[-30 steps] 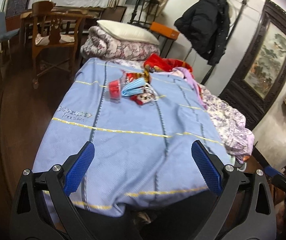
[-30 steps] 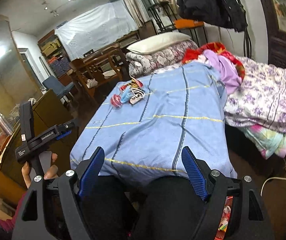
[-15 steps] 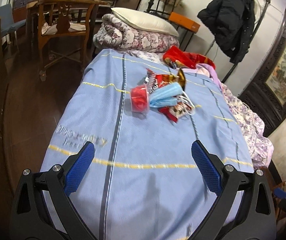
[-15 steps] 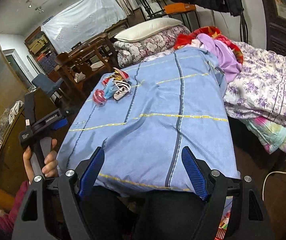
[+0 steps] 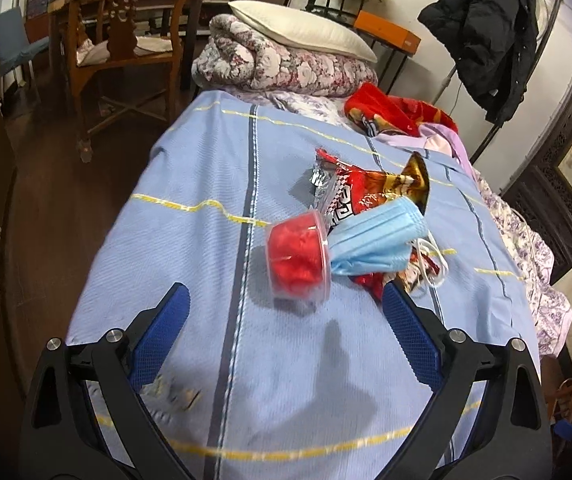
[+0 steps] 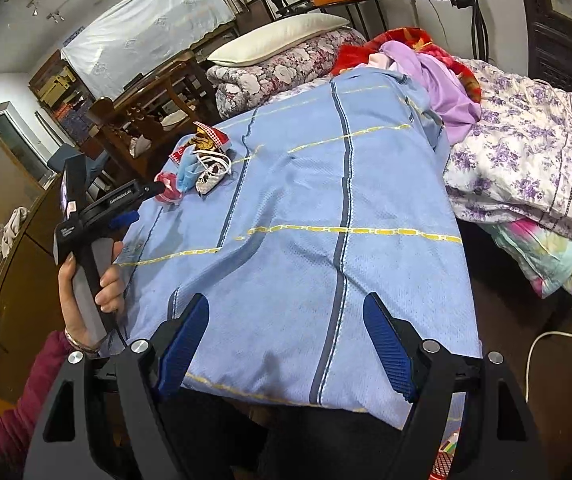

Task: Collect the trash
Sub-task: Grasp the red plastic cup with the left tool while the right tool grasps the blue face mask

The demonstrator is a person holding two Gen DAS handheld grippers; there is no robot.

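A small heap of trash lies on the blue bedspread (image 5: 206,184): a clear cup with red inside (image 5: 297,256) on its side, a blue face mask (image 5: 377,244) and red snack wrappers (image 5: 357,196). My left gripper (image 5: 284,296) hovers just short of the cup. Its jaws are closing, the pads stay clear of the cup, and nothing is gripped. In the right wrist view the left gripper (image 6: 142,204), held by a hand, points at the cup (image 6: 168,186) and mask (image 6: 188,170). My right gripper (image 6: 286,304) stands open and empty over the bed's near end.
A rolled floral quilt (image 5: 286,68) with a pillow lies at the bed's head. Red and lilac clothes (image 6: 441,72) and a floral duvet (image 6: 525,152) are piled on the right. A wooden chair (image 5: 122,44) and a cabinet (image 6: 10,264) stand left; a white cable (image 6: 557,340) crosses the floor.
The left gripper has come forward and down towards the trash heap, which now fills the view just ahead of its fingers. The right gripper has also advanced and sunk over the bed's foot.
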